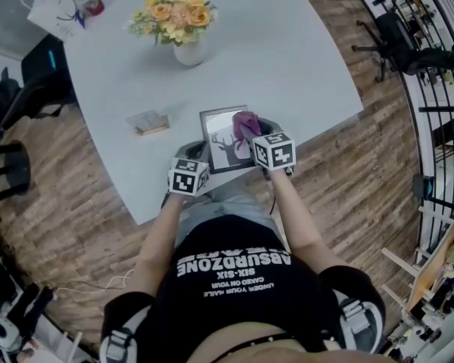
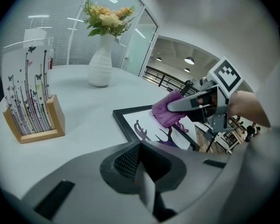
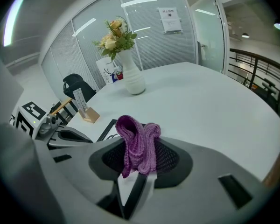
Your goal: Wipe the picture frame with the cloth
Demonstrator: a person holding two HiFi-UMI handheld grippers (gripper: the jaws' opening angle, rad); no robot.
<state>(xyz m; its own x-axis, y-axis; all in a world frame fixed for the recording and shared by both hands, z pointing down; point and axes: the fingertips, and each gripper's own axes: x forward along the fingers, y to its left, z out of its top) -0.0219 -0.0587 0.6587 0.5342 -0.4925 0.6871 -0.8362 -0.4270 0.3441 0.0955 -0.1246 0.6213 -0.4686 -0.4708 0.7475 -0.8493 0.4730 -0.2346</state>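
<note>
A black picture frame (image 1: 221,136) with a deer print lies on the white table (image 1: 287,66), close to its near edge. A purple cloth (image 1: 246,125) is bunched over the frame's right part, and my right gripper (image 1: 253,132) is shut on it. In the right gripper view the cloth (image 3: 139,143) sticks up from between the jaws. My left gripper (image 1: 200,157) is at the frame's near left corner, its jaws closed on the frame's edge (image 2: 126,129). From there the cloth (image 2: 167,112) hangs on the glass.
A white vase of yellow flowers (image 1: 183,21) stands at the middle of the table. A card holder on a wooden base (image 1: 148,122) sits left of the frame. A white bag (image 1: 57,6) and a black chair (image 1: 45,66) are at the far left.
</note>
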